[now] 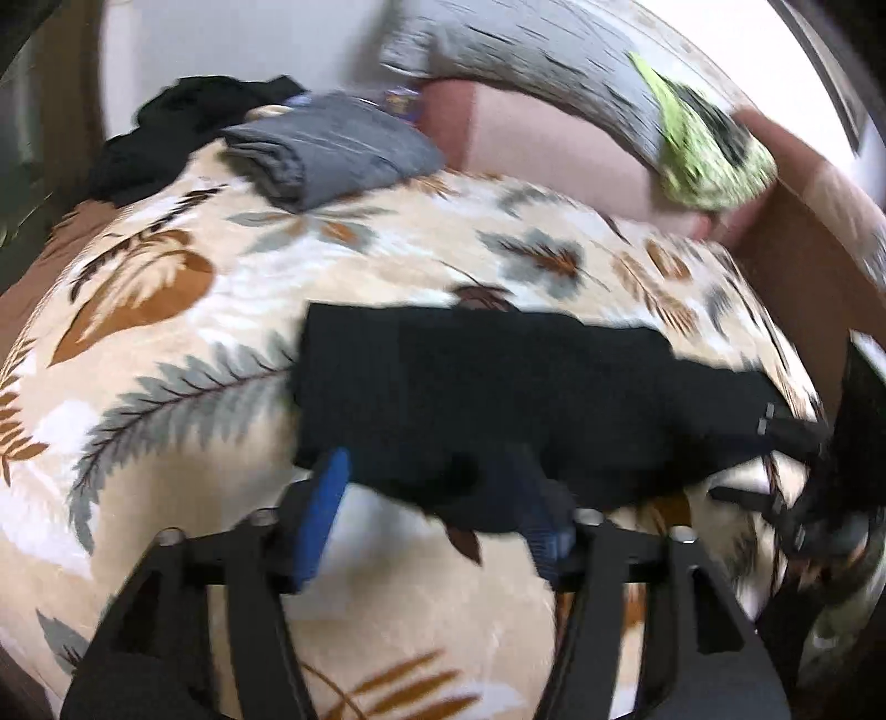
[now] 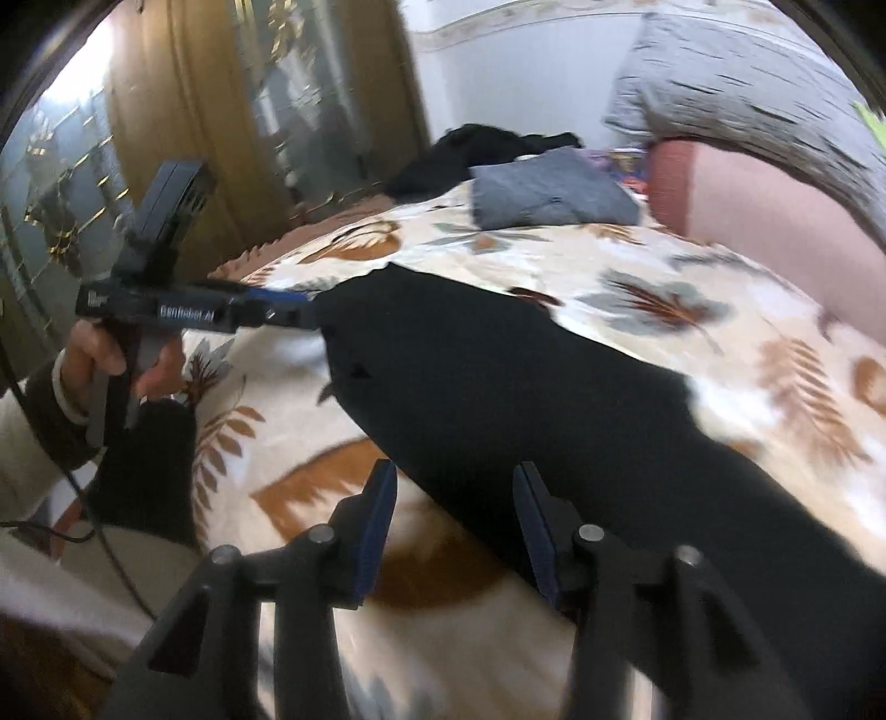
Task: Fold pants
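Observation:
Black pants lie stretched flat across a leaf-patterned blanket on a bed. In the left wrist view my left gripper stands open at the near edge of the pants. A fold of black cloth sits between its blue pads, which do not press on it. My right gripper shows as a blur at the right end of the pants. In the right wrist view the right gripper is open over the blanket and the near edge of the pants. A hand holds the left gripper at the far end.
Folded grey clothing and a black clothes heap sit at the far side of the bed. A grey pillow, a pink pillow and a green item lie beyond. A mirrored wardrobe stands left.

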Demonstrator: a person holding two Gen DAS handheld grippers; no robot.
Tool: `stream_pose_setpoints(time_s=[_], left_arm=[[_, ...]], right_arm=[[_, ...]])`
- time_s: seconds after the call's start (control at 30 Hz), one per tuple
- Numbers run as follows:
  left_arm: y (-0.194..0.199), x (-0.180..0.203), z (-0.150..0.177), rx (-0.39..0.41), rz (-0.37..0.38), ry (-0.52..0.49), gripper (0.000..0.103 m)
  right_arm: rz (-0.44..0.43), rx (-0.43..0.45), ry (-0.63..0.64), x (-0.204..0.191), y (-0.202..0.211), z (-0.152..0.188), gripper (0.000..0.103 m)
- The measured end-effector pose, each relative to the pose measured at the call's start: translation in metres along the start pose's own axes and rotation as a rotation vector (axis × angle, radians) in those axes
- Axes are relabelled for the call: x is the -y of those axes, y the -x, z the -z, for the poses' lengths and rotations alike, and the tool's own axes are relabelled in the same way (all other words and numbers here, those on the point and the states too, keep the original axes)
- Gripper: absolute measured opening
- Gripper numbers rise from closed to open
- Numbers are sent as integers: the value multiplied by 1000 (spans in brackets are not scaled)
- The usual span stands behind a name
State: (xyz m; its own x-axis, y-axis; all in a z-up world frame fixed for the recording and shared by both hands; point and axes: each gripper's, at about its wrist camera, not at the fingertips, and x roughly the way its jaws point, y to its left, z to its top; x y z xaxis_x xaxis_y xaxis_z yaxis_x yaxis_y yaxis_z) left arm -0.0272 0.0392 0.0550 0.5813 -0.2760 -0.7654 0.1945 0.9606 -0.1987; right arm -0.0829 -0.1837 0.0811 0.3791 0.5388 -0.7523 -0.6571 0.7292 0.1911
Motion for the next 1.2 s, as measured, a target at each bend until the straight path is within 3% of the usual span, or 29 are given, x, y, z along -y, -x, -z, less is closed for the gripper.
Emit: stream_pose_setpoints(time_s=[0.17, 0.2, 0.23, 0.27, 0.3, 0.37, 0.4, 0.5, 0.73, 0.87, 0.9, 0.93, 1.03, 1.07, 1.1, 1.2], left_arm=[[-19, -9, -6, 13, -1, 56, 60], [-22, -9, -6, 17, -2, 51, 60], [-24, -7, -7, 16, -7, 41, 59], [-27, -6, -7, 13, -17, 28, 56], [-27, -4, -7, 13, -29, 17, 44], [-24, -4, -7, 8, -46, 10, 27], [-20, -6, -8, 9, -45, 17, 23], [-7, -10, -5, 28, -29, 38, 23], [-19, -12, 6, -10, -75, 49, 23], [-7, -9, 0, 13, -84, 54, 23], [-1, -7, -3, 31, -95, 59, 23], [3, -7, -5, 48, -102, 64, 24], [16, 1, -13, 109, -96, 65, 28], [17, 7, -15, 122, -88, 54, 33], [17, 11, -17, 124, -79, 43, 41], [6, 28, -19, 111, -72, -10, 43]], right_arm=[[-4, -39, 36, -16, -50, -21, 42], [1, -47, 33, -16, -56, -22, 32], [-5, -58, 22, -15, -62, -24, 5], [-6, -63, 13, -15, -65, -24, 4], [-3, -59, 2, -15, -64, -25, 4], [-20, -32, -15, -16, -53, -25, 4], [-31, -19, -21, -18, -45, -24, 4], [-52, -13, -28, -27, -33, -20, 4], [-73, -88, -76, -28, -62, 2, 4], [-98, -21, -171, -10, -32, -9, 21], [-87, 0, -188, -4, -25, -10, 31], [-59, 39, -214, 7, -12, -11, 35], [45, 87, -304, 44, 9, -11, 35], [83, 87, -342, 57, 10, -12, 36], [117, 84, -387, 71, 11, -12, 37], [166, 54, -498, 110, 2, -11, 37]])
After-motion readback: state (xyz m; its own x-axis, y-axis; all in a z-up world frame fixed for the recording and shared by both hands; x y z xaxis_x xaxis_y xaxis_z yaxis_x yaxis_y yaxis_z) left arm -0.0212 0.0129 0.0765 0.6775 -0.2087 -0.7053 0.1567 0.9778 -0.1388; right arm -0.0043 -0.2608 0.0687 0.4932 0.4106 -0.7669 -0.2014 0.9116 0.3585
